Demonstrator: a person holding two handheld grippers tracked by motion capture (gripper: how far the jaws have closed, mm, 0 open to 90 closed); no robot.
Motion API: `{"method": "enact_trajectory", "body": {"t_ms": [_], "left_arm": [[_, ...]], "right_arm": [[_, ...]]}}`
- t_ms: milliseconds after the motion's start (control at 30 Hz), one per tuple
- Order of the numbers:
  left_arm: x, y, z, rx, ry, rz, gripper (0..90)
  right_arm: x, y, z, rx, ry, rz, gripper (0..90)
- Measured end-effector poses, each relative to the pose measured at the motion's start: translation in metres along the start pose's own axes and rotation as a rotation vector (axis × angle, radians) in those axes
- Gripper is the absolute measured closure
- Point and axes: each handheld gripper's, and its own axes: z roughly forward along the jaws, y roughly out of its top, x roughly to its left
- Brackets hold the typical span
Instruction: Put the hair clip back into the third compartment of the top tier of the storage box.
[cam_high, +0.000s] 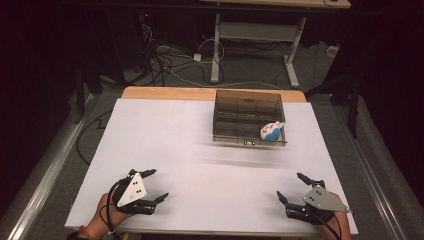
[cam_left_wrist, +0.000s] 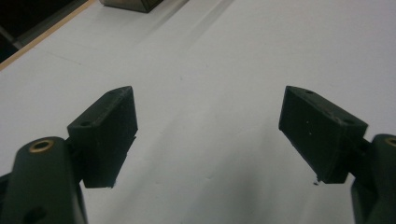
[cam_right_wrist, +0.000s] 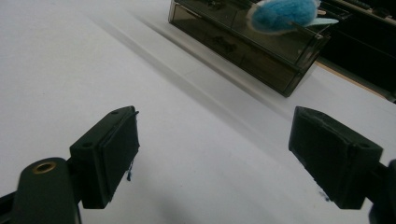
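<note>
Both tools sit wide open and empty: left tool (cam_high: 148, 186), right tool (cam_high: 291, 187). The blue-white plush toy (cam_high: 271, 131) lies in the smoky organizer box (cam_high: 248, 98), front-right corner, far across the counter (cam_high: 165, 135), nearer the right tool.

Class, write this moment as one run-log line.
left gripper: open, empty | right gripper: open, empty | blue-and-white plush toy: in smoky plastic box | table: white

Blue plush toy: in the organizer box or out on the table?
In. The blue plush toy sits in the front right compartment of the smoky clear box; the right gripper view shows it poking above the box's rim.
</note>
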Motion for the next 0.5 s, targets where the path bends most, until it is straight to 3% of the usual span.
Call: {"method": "enact_trajectory", "body": {"t_ms": [500], "left_arm": [[0.0006, 0.0016, 0.0018, 0.002, 0.000, -0.004, 18.5]], "right_arm": [[0.0032, 0.0044, 0.0050, -0.003, 0.020, -0.007, 16.0]]}}
